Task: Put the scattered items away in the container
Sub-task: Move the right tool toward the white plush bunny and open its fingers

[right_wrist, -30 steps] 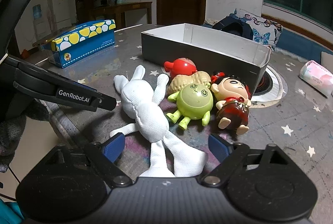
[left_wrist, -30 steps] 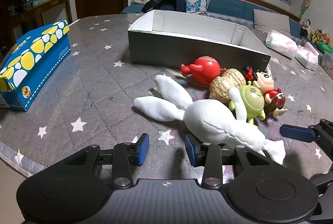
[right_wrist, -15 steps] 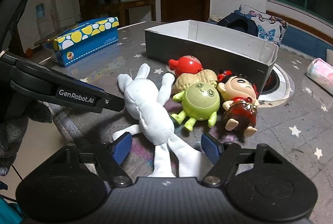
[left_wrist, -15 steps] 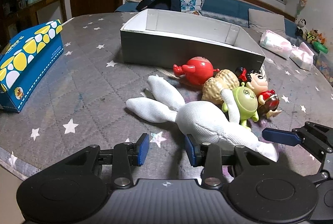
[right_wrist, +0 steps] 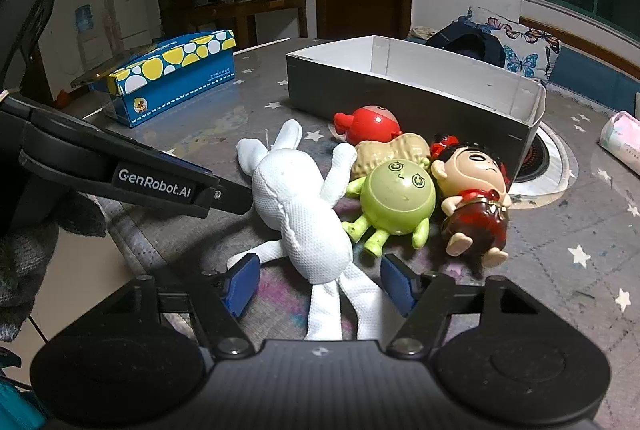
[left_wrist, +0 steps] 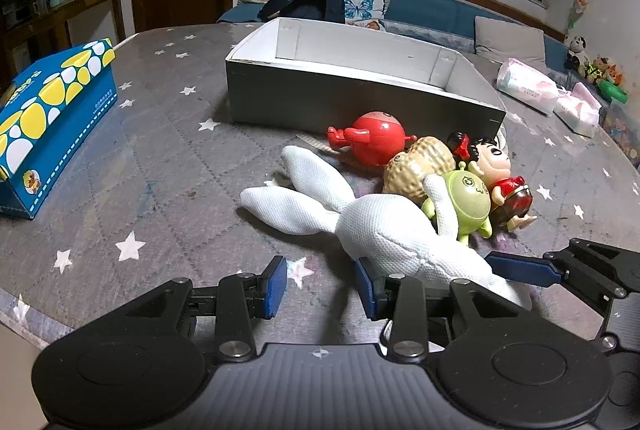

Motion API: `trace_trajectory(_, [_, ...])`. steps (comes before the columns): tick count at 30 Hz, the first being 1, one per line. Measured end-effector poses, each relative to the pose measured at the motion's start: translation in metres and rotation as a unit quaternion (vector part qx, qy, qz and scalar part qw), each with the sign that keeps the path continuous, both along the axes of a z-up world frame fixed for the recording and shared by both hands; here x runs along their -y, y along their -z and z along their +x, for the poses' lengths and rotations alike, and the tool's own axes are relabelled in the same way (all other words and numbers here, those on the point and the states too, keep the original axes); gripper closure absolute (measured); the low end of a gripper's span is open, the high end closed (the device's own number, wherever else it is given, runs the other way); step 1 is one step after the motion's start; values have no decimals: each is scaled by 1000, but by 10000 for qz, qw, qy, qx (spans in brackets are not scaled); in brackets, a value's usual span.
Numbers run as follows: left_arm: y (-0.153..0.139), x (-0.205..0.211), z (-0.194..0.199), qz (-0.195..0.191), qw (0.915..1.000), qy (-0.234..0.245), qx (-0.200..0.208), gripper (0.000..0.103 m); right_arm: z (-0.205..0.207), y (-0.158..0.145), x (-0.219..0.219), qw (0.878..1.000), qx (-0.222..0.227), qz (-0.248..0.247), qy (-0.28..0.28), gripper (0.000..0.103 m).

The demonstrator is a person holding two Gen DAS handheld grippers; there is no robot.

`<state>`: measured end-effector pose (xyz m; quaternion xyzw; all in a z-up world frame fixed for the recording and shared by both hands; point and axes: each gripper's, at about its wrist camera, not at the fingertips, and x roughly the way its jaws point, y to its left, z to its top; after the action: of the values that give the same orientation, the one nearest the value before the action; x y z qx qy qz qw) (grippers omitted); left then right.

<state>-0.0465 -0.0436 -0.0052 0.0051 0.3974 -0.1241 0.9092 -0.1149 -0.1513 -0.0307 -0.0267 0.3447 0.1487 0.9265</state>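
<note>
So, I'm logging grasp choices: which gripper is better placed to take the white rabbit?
Right gripper: open, straddling the white rabbit at its legs. The left gripper sits beside it.

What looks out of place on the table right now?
The toys: the white rabbit, green toy, doll, peanut and red toy lie heaped beside the box, not in it.

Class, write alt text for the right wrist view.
The open right tool straddles a white cloth rabbit's legs on a star-patterned table. Beside it lie a green round toy, a doll and an open grey box.
</note>
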Motion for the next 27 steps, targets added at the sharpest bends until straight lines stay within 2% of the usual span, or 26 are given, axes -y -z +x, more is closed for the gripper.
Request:
trace_trajectory(2, [-1, 0, 0, -12, 10000, 5, 6, 63, 1, 0, 2, 10000, -4, 19, -37, 40])
trace_trajectory(18, [-8, 0, 0, -132, 9999, 48, 21, 63, 7, -1, 10, 9998, -23, 85, -192, 47])
trace_trajectory(27, [-19, 1, -1, -396, 9990, 222, 6, 63, 11, -3, 11, 9993, -7, 133, -335, 57])
